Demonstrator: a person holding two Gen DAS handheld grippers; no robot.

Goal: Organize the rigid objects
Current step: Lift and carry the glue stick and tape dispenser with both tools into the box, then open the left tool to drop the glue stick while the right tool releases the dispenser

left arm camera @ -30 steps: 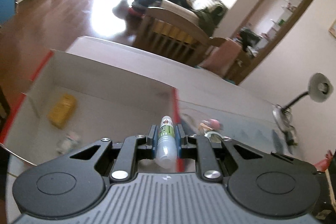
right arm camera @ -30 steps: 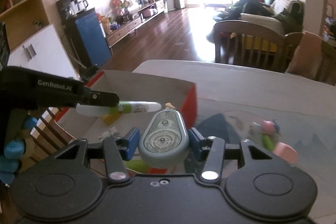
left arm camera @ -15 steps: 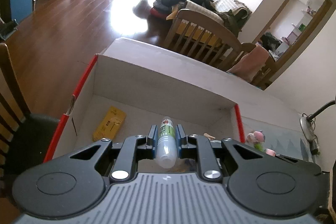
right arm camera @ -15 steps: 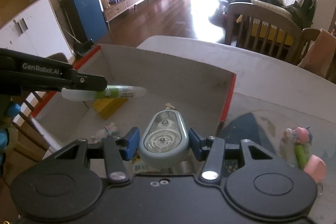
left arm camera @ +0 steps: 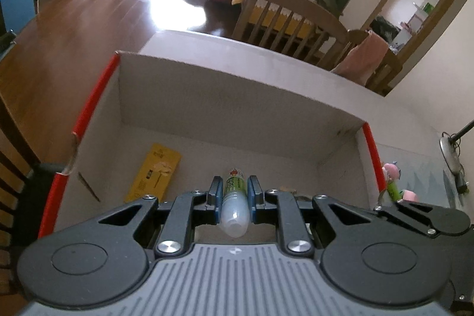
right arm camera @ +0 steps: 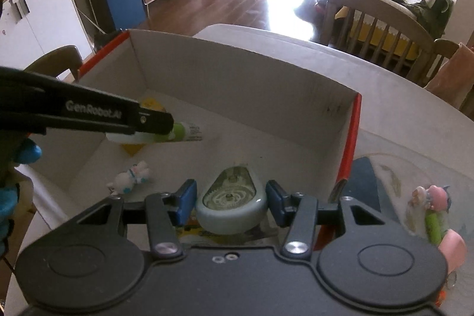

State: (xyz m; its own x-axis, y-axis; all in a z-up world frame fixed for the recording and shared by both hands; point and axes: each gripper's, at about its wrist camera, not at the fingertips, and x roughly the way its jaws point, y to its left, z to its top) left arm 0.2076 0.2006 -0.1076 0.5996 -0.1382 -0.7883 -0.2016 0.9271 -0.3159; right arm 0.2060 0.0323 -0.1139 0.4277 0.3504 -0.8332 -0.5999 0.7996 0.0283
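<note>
Jaws of the left gripper (left arm camera: 234, 194) clamped on a small white bottle (left arm camera: 234, 205) with a green label, lying lengthwise between the blue pads, held above the floor of the open cardboard box (left arm camera: 237, 96). Right gripper (right arm camera: 231, 199) over the same box with a pale teardrop-shaped tape dispenser (right arm camera: 231, 202) between its pads; contact on both sides looks likely, but the pads' edges are hard to judge. Yellow packet (left arm camera: 154, 172) flat on the box floor, partly hidden in the right view behind the left gripper. Small white figurine (right arm camera: 130, 176) lies near the box's near wall. Printed paper under the dispenser, mostly cut off. Pink toys (right arm camera: 432, 197) on the table (right arm camera: 400, 96), outside the red-edged wall.
</note>
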